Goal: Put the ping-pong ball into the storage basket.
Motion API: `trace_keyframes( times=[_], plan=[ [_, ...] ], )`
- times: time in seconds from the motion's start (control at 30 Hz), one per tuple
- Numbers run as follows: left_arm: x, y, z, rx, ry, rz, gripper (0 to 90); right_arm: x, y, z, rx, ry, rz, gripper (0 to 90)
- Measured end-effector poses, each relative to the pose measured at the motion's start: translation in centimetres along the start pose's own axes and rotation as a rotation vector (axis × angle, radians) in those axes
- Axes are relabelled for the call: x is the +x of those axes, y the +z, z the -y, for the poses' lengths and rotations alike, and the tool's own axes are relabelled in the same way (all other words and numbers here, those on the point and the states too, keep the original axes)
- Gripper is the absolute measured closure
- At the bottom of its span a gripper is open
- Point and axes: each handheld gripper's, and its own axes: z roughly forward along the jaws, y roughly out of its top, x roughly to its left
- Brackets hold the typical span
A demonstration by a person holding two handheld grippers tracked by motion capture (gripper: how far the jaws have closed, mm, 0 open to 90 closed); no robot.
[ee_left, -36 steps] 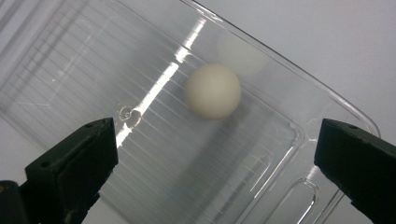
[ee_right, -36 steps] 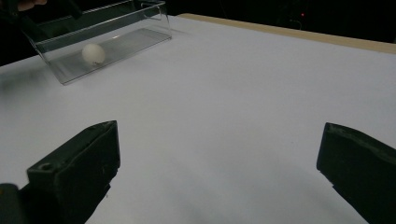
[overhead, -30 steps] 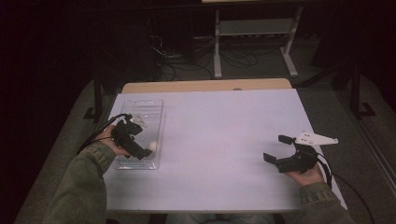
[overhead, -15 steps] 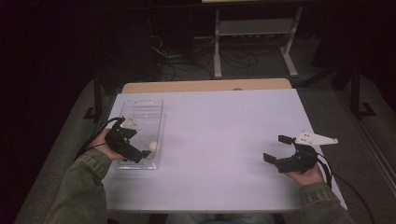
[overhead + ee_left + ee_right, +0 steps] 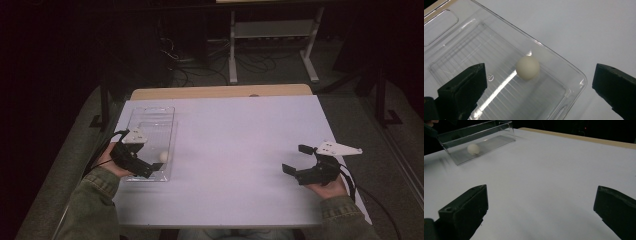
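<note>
A small white ball [image 5: 163, 156] [image 5: 527, 67] [image 5: 473, 149] lies in the near end of a clear plastic tray [image 5: 150, 125] [image 5: 454, 37] [image 5: 486, 135] at the table's left side. My left gripper [image 5: 147, 170] [image 5: 539, 85] hovers over the tray's near end, open, with the ball lying free just beyond its jaws. My right gripper [image 5: 297, 159] [image 5: 540, 207] rests low over the table's right side, open, nothing between its jaws.
The white table top [image 5: 235, 150] has a wooden strip [image 5: 220, 91] along its far edge. Beyond it, on the dark floor, stand a metal rack [image 5: 272, 45] and loose cables [image 5: 185, 60]. Cables trail from both grippers.
My left gripper has drawn back toward the near left and off the ball, which now lies free in the tray. The right gripper has stayed put.
</note>
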Motion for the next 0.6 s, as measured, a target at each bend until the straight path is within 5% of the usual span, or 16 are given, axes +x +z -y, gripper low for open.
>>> trace_keyframes(
  times=[0.4,0.6],
  plan=[
    [-0.81,-0.20,0.71,-0.136,-0.040,0.003,0.0,0.01,0.03,0.02,0.002,-0.002,0.000,0.0],
    [-1.00,-0.79,1.06,-0.148,-0.049,0.006,0.0,0.02,0.04,0.02,0.003,-0.002,0.000,0.0]
  ],
)
